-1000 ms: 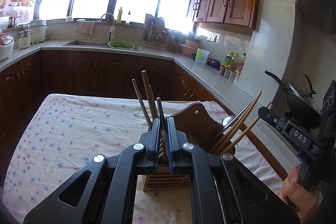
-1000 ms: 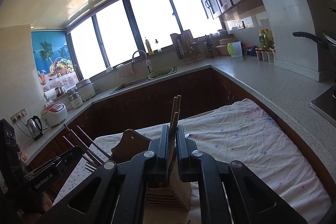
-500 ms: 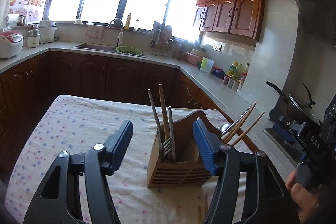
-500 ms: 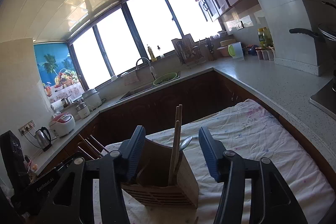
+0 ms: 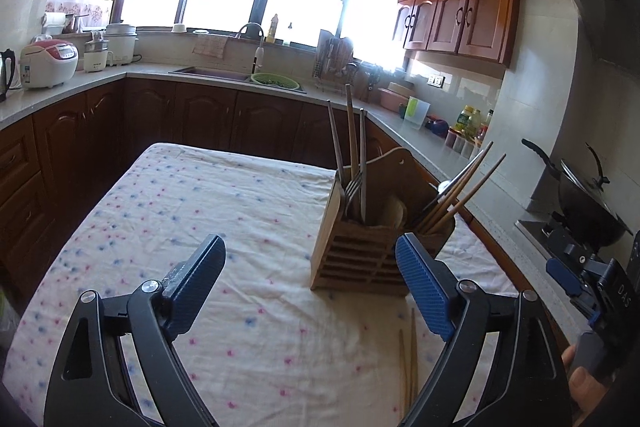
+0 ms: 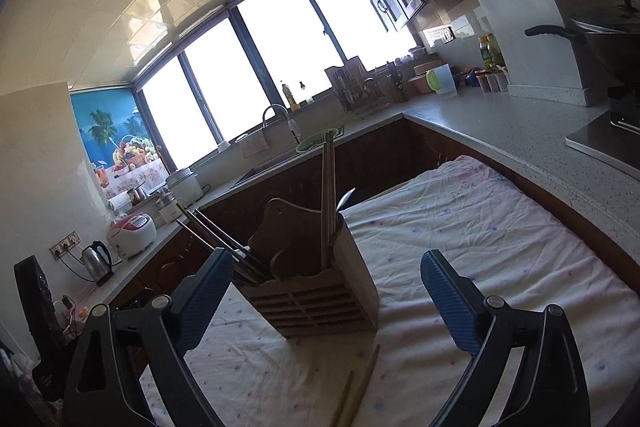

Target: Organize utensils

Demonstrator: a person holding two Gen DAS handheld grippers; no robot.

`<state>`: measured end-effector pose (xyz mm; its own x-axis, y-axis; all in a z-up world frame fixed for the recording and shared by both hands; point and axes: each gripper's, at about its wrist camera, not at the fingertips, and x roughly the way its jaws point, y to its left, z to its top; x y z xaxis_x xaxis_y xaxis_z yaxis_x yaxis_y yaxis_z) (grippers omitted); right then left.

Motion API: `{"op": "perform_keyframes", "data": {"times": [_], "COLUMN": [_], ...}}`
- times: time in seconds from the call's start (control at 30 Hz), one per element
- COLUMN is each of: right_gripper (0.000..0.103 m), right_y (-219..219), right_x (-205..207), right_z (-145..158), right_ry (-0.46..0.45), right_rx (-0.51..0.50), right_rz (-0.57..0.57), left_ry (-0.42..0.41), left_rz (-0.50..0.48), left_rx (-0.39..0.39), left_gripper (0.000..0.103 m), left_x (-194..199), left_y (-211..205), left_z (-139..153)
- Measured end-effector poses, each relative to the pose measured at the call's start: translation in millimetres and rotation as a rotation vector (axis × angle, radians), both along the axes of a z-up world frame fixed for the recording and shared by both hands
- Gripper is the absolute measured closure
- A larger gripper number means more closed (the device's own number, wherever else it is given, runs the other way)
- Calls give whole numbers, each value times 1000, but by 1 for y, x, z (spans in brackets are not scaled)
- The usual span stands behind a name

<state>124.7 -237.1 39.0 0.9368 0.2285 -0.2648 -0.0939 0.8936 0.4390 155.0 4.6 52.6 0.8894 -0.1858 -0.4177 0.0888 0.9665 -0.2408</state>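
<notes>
A wooden utensil holder [image 5: 360, 251] stands on the dotted tablecloth [image 5: 180, 211], holding chopsticks, a fork [image 5: 352, 187] and a spoon. It also shows in the right wrist view [image 6: 320, 291]. My left gripper [image 5: 312, 287] is open and empty, low and just in front of the holder. My right gripper [image 6: 328, 303] is open and empty, facing the holder from the other side. Two loose wooden chopsticks [image 5: 408, 367] lie on the cloth before the holder; they also show in the right wrist view [image 6: 360, 387]. The right gripper's body [image 5: 592, 287] shows at the left view's right edge.
Dark wooden cabinets and a grey countertop [image 5: 80, 83] ring the table. A sink [image 5: 216, 71], rice cookers [image 5: 48, 63] and a kettle [image 6: 96, 261] stand on the counter. A wok [image 5: 588, 199] sits on the stove at the right.
Both grippers opened and let go of utensils now standing in the holder. Both have pulled back and down from the holder, so the loose chopsticks on the cloth have come into view.
</notes>
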Motion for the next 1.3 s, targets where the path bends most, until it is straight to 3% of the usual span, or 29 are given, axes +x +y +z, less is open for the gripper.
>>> {"op": "perform_keyframes", "data": {"times": [0.27,0.5,0.73,0.8,0.9,1.07,1.3], "right_gripper": [7,4,4,3,0,0,0], "right_y": [0,16,26,30,38,45,43], "right_x": [-45,-75,-88,-96,-113,-137,-140], "right_z": [-23,-39,-40,-32,-15,-10,-41], "right_ry": [30,26,9,-22,-112,-209,-131], "right_rx": [-2,-93,-155,-184,-247,-312,-296], "right_rz": [0,-9,-12,-19,-46,-97,-90], "left_ry": [15,26,-42,-74,-117,-164,-149], "left_rz": [17,14,60,68,76,99,99], "left_rx": [8,36,104,123,145,180,204], "left_gripper": [13,13,13,13,0,0,0], "left_x": [-41,-64,-92,-101,-113,-129,-134], "left_y": [4,9,12,12,11,8,-1], "left_z": [-17,-28,-23,-18,-12,-18,-37]}}
